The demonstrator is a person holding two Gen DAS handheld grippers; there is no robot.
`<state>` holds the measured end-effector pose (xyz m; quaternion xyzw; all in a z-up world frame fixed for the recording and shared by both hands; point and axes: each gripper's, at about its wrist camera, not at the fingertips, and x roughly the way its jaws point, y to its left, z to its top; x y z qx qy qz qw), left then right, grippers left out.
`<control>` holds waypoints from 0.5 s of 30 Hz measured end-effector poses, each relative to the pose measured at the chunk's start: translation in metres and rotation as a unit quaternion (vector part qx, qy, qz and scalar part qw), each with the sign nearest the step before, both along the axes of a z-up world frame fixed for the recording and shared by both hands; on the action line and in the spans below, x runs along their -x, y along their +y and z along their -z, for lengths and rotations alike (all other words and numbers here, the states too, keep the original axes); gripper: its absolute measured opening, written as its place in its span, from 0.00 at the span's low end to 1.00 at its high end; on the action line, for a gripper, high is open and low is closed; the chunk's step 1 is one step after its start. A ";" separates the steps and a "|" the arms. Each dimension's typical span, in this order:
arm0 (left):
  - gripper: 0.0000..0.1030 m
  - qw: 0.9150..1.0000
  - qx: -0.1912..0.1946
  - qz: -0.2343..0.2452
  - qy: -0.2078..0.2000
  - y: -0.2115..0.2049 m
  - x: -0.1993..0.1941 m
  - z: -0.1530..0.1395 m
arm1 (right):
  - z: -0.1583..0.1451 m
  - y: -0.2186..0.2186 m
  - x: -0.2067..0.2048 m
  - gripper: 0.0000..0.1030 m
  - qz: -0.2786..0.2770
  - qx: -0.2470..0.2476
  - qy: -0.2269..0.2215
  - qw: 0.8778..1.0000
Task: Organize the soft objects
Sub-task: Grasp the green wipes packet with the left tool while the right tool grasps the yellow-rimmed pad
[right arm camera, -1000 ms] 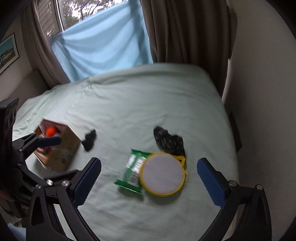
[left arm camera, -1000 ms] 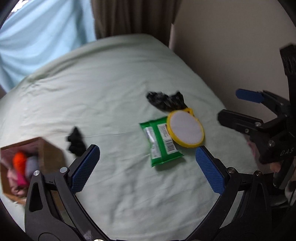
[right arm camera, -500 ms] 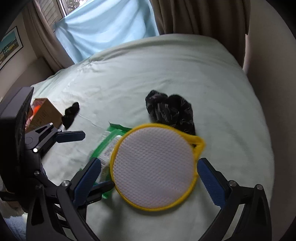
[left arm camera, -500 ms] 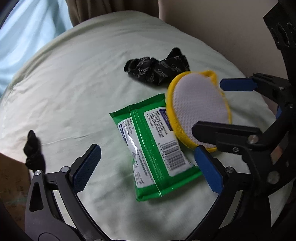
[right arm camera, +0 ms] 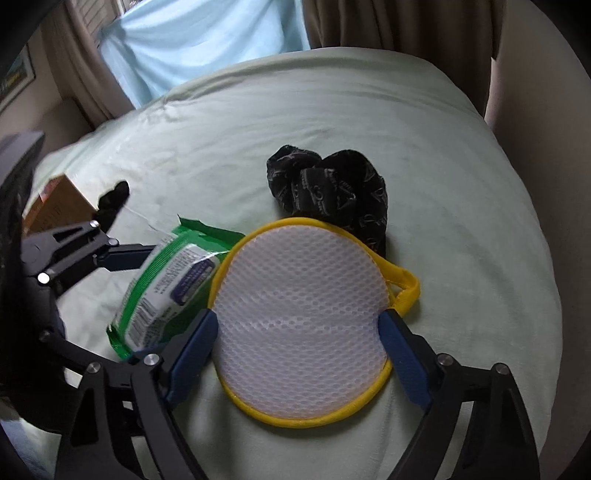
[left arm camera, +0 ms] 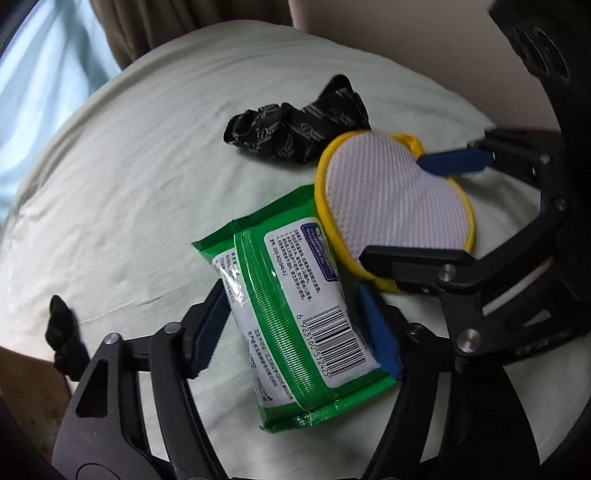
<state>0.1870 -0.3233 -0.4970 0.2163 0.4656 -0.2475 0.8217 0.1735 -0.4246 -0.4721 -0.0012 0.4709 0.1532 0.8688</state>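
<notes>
On the pale green bed (right arm camera: 332,110), both grippers are arriving lower than a second ago, jaws closing: the left gripper (left arm camera: 295,325) is pinching the green wipes pack (left arm camera: 295,314), the right gripper (right arm camera: 299,339) bracketing the yellow-rimmed mesh pad (right arm camera: 301,332), pad contact unconfirmed, so both pickups appear imminent.

1. Home bedroom; bed (right arm camera: 332,122) with pale green sheet fills both views
2. Brown curtains (right arm camera: 399,26) and a light blue drape (right arm camera: 207,40) hang behind the bed's far edge
3. Framed picture (right arm camera: 14,77) on wall left of the bed
</notes>
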 end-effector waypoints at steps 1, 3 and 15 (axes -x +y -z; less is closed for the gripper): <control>0.58 1.000 -0.003 0.004 -0.002 0.001 0.001 0.001 | 0.001 0.002 0.001 0.81 -0.001 0.010 -0.004 1.000; 0.52 1.000 -0.003 0.007 -0.002 0.006 0.003 0.001 | 0.001 0.004 0.003 0.77 -0.001 0.026 -0.010 1.000; 0.37 0.998 0.031 -0.048 0.027 0.030 -0.008 -0.012 | -0.009 0.039 0.021 0.33 -0.031 0.079 -0.027 0.996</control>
